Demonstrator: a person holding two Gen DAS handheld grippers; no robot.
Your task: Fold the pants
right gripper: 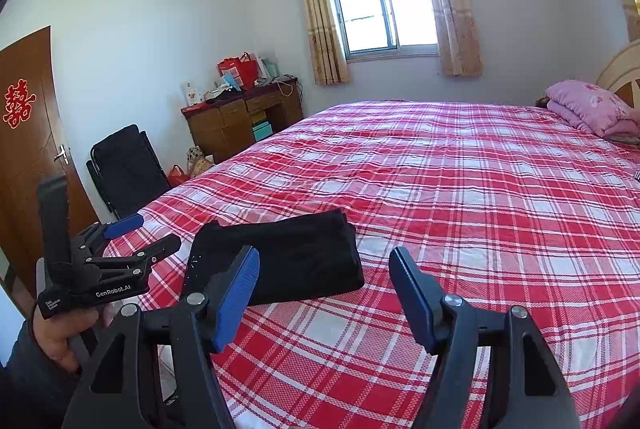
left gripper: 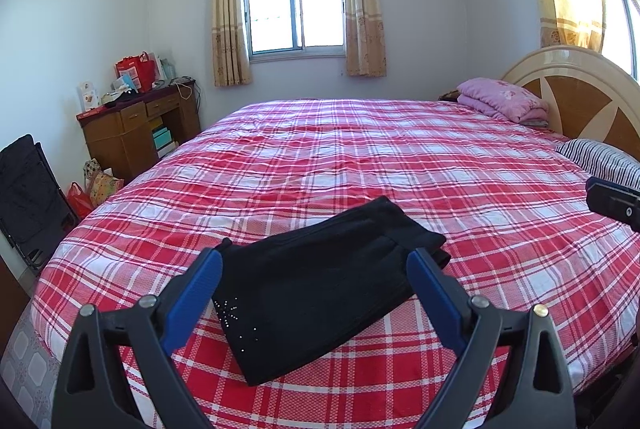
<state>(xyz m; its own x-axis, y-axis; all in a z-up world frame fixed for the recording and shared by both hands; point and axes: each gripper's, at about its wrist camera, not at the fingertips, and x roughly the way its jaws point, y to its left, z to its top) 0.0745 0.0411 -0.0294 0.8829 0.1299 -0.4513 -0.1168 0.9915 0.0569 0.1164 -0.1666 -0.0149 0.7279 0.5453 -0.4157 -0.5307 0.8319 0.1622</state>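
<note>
- The black pants (left gripper: 320, 289) lie folded into a flat, compact rectangle on the near part of the bed (left gripper: 360, 157), close to its foot-side edge.
- Their long axis runs slantwise across the plaid bedspread: one short end is nearest the bed's edge, the other points deeper onto the bed toward the headboard (left gripper: 576, 97) side.
- A small scatter of shiny studs shows on the near corner of the top layer.
- The left claw (left gripper: 316, 261) hovers over the pants, tilted gently downward, its blue pads spread wide on either side of the fabric and pinching nothing.
- The right claw (right gripper: 324, 261) hangs beside it, also tilted gently down, spread open over bare bedspread just to the right of the pants; nothing is between its pads.
- A hand (right gripper: 60, 333) in a dark sleeve grips the left claw's handle.
- Farther off, a folded pink quilt (left gripper: 504, 101) and a striped pillow (left gripper: 600, 159) sit by the headboard.
- A cluttered wooden bench (left gripper: 136, 125) stands under the curtained window (left gripper: 294, 9).
</note>
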